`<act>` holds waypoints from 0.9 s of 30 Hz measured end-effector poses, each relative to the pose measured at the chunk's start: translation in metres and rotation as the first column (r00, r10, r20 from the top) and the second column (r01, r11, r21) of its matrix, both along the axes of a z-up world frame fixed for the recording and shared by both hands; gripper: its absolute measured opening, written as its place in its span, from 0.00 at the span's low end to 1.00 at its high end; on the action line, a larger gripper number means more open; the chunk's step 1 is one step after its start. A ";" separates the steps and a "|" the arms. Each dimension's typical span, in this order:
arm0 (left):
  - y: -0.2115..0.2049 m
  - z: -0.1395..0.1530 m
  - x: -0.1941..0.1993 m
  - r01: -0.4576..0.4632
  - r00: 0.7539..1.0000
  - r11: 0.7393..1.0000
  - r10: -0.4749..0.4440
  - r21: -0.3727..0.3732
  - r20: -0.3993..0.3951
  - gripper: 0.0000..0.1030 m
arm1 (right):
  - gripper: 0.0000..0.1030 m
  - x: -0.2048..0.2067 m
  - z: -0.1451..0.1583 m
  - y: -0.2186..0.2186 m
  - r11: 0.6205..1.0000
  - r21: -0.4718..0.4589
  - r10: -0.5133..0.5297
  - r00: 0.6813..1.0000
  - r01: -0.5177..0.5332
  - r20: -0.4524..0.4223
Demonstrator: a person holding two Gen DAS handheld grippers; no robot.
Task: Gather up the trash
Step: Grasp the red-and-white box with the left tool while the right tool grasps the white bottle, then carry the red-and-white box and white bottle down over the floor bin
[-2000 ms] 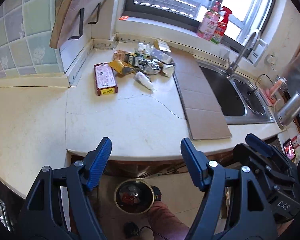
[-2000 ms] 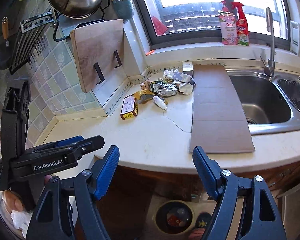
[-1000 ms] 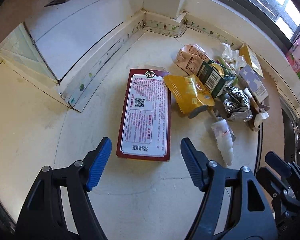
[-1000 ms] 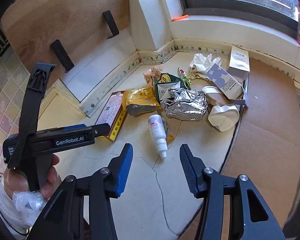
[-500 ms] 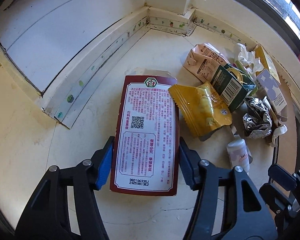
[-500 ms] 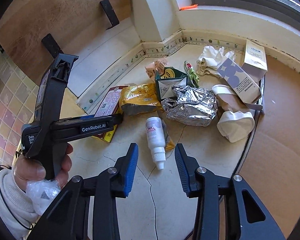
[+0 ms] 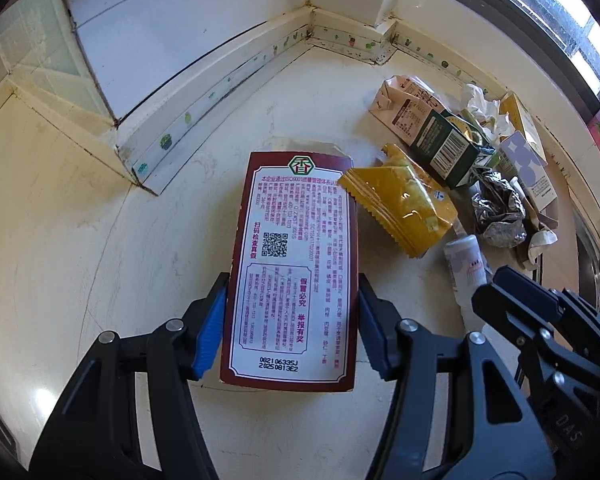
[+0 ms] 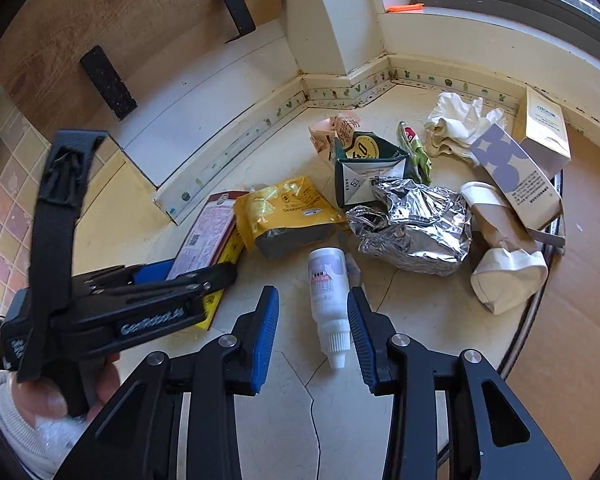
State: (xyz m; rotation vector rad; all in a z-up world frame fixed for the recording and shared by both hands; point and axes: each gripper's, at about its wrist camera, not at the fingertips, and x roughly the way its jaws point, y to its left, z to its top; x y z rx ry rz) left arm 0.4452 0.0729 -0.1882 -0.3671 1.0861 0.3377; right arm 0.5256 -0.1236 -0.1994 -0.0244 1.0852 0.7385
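Countertop, pale and cracked, carries a pile of trash in the far corner below the window. Left gripper is clamped on the near end of a dark red box with a white printed label; both blue pads touch its long sides, and the box lies flat on the counter, pointing away toward the corner. Right gripper straddles a small white bottle that lies on its side with its nozzle toward the camera; the jaws are closing, the bottle is between them, and a gap shows on the left side, so the pads do not press it. In the right wrist view the left gripper is seen at the left, held by a hand in a white sleeve.

Yellow snack bag lies just right of the box, its corner touching the box's far end. Beyond it sit a dark green carton and a beige carton. Crumpled foil lies to the right of the bottle, near but apart from it. Farther right are a crushed paper cup, a white box with grey circles, a yellow-and-white box and crumpled white tissue. Brown cardboard sheet covers the counter at the right edge.
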 end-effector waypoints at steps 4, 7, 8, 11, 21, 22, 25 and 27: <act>0.003 0.001 -0.010 -0.013 1.000 1.000 0.013 -0.013 -0.001 0.54 | 0.34 0.006 -0.011 0.009 0.999 -0.041 0.010 1.000 -0.010 0.002; 0.006 0.001 -0.018 -0.023 1.000 1.000 0.022 -0.021 -0.005 0.54 | 0.29 0.007 -0.019 0.017 0.997 -0.078 0.025 1.000 -0.025 0.002; 0.007 0.002 -0.020 -0.025 1.000 0.999 0.025 -0.024 -0.006 0.54 | 0.27 0.007 -0.022 0.019 0.996 -0.088 0.030 1.000 -0.030 0.002; 0.009 0.003 -0.028 -0.029 1.000 0.999 0.029 -0.029 -0.010 0.54 | 0.24 0.003 -0.024 0.026 0.991 -0.124 0.047 0.998 -0.043 0.036; 0.006 0.010 -0.070 0.019 1.000 0.999 -0.020 -0.050 -0.010 0.54 | 0.24 -0.028 -0.016 0.022 0.988 -0.152 0.018 0.999 -0.014 0.027; 0.005 0.012 -0.074 0.028 1.000 0.998 -0.029 -0.050 -0.008 0.54 | 0.24 -0.033 -0.014 0.020 0.988 -0.152 0.009 1.000 -0.005 0.028; 0.002 0.019 -0.090 0.071 0.997 0.996 -0.070 -0.051 0.009 0.54 | 0.24 -0.052 -0.007 0.011 0.988 -0.150 -0.032 0.999 0.036 0.032; -0.001 0.025 -0.103 0.114 0.993 0.992 -0.113 -0.053 0.023 0.54 | 0.24 -0.068 -0.001 0.004 0.986 -0.153 -0.068 0.997 0.073 0.039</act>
